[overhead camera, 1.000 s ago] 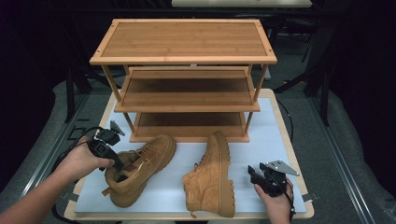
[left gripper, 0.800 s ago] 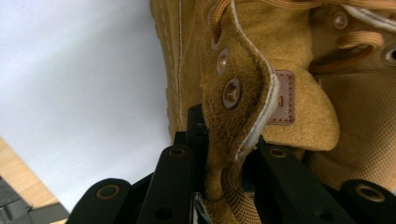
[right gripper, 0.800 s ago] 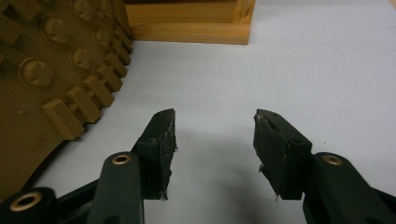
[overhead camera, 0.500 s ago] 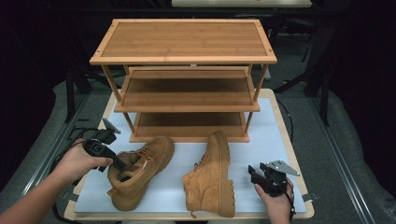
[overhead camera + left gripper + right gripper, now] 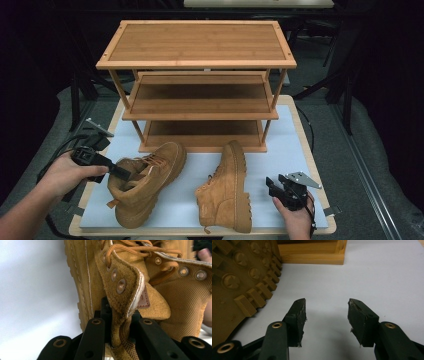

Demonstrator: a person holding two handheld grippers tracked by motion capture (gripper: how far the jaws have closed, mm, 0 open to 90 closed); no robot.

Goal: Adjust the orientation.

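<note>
The three-tier wooden rack (image 5: 196, 80) stood at the worktop's (image 5: 280, 145) far edge. Near the front-left corner, the left boot (image 5: 145, 182) pointed toe-first toward the rack, its collar clamped in the left hand-held gripper (image 5: 120, 172). The right hand-held gripper (image 5: 274, 189), jaws apart, rested front-right.

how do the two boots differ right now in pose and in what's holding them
The left boot has its collar pinched in the left hand-held gripper, while the right boot is held by nothing; the right hand-held gripper sits open beside its sole. The left boot points diagonally toward the wooden shoe rack and shows its laces and opening; the right boot lies tipped on its side with its sole facing right. Both are tan lace-up suede boots on the white mat.
</note>
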